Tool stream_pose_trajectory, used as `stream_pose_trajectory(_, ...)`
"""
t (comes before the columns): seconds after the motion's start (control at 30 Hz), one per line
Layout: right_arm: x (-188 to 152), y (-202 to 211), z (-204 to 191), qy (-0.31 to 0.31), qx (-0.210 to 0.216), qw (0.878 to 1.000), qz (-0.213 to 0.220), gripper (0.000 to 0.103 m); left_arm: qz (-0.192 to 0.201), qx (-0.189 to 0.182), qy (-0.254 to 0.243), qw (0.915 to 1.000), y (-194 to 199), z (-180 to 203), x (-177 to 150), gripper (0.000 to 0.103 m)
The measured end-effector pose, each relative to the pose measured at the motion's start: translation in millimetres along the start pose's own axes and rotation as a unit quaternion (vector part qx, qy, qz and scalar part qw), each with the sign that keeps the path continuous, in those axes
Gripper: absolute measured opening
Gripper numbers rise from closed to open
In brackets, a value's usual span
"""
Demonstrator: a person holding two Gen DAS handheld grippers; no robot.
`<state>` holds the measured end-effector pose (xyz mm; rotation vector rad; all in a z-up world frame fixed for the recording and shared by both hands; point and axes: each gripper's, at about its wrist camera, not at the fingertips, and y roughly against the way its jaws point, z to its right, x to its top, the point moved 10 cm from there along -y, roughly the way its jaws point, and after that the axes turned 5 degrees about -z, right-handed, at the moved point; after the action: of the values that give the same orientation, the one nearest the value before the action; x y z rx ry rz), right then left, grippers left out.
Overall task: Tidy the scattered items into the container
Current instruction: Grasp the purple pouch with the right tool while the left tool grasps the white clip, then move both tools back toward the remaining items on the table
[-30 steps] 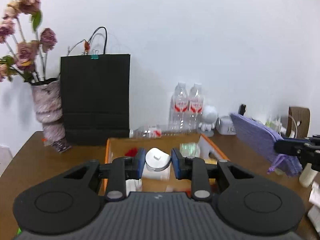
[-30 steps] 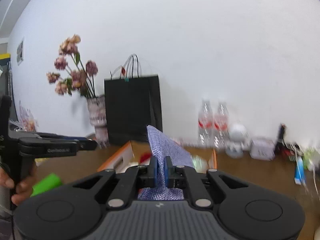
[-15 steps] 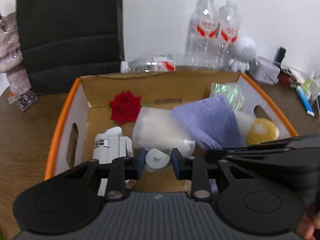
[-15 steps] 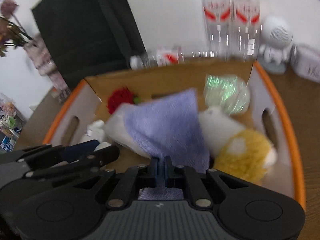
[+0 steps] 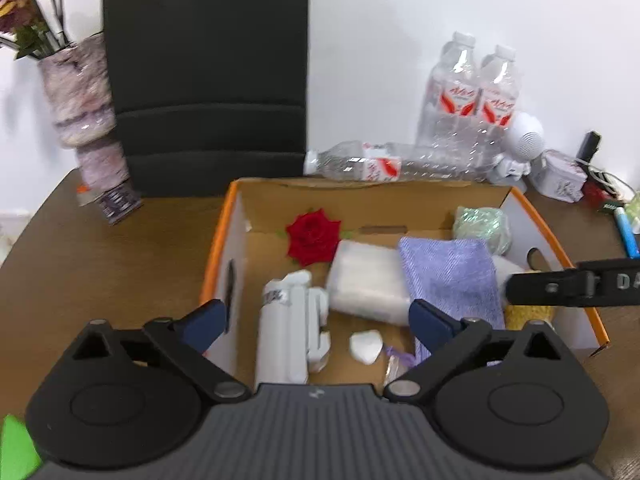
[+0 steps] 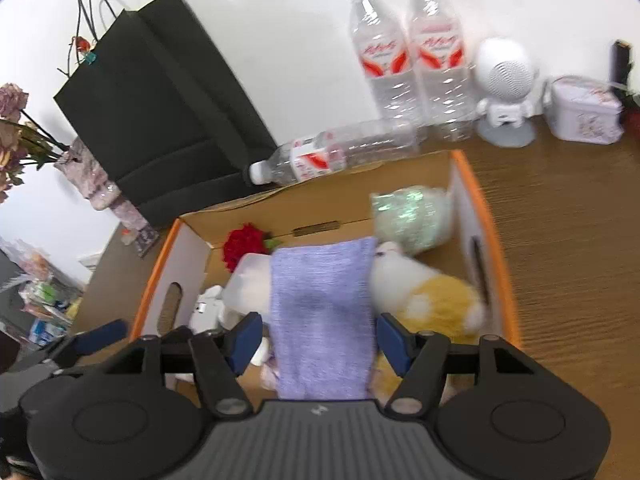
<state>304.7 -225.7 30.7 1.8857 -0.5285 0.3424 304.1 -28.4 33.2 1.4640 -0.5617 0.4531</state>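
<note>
left tool (image 5: 316, 326): jaws just opened wide, nothing gripped, small white cap (image 5: 365, 347) lying on box (image 5: 214, 248) floor between them | right tool (image 6: 318, 338): jaws just parted, purple cloth (image 6: 322, 304) released, long axis near-to-far over white pouch (image 6: 250, 280) | both tools angled down into box on worktop (image 6: 568, 240)

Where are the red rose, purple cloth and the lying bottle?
red rose (image 5: 312, 238), left wrist view, middle of the bloom
purple cloth (image 6: 322, 304), right wrist view, middle of the fabric
lying bottle (image 6: 320, 156), right wrist view, its label
</note>
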Motion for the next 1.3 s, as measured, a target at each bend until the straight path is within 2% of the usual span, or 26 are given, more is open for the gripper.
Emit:
stream_pose_trajectory(0.17,-24,11,3,0.016,-0.015,0.999,-0.025,0.063,-0.019,0.002,0.023,0.9996,23,-1,-12,0.103)
stream_pose_trajectory(0.3,-42,32,-5,0.037,-0.028,0.999,-0.004,0.065,-0.011,0.009,0.006,0.9999,48,3,-30,0.103)
stream_pose_trajectory(0.37,-58,51,-11,0.063,-0.035,0.997,0.034,0.073,0.023,-0.002,0.001,0.9997,68,3,-48,0.103)
stream_pose_trajectory(0.43,-86,70,-14,0.094,-0.045,0.991,0.086,0.095,0.083,-0.008,-0.003,0.9965,89,1,-74,0.103)
stream_pose_trajectory(0.5,-122,76,-11,0.115,-0.064,0.984,0.119,0.098,0.133,-0.008,-0.006,0.9911,101,-1,-109,0.103)
stream_pose_trajectory(0.53,-141,76,-8,0.119,-0.072,0.982,0.128,0.098,0.139,-0.005,-0.006,0.9902,102,-2,-127,0.103)
stream_pose_trajectory(0.67,-205,64,7,0.106,-0.072,0.981,0.145,0.098,0.114,0.011,0.0,0.9934,93,-3,-197,0.103)
stream_pose_trajectory(0.8,-243,46,23,0.075,-0.085,0.987,0.11,0.098,0.086,0.033,0.018,0.9955,86,-13,-236,0.103)
stream_pose_trajectory(0.87,-250,42,22,0.077,-0.093,0.987,0.106,0.098,0.075,0.035,0.028,0.9962,84,-16,-244,0.103)
stream_pose_trajectory(1.1,-259,33,13,0.118,-0.134,0.976,0.123,0.101,0.054,0.019,-0.005,0.9984,75,-1,-254,0.103)
stream_pose_trajectory(1.3,-260,34,12,0.122,-0.127,0.977,0.121,0.103,0.057,0.024,-0.003,0.9981,74,0,-256,0.103)
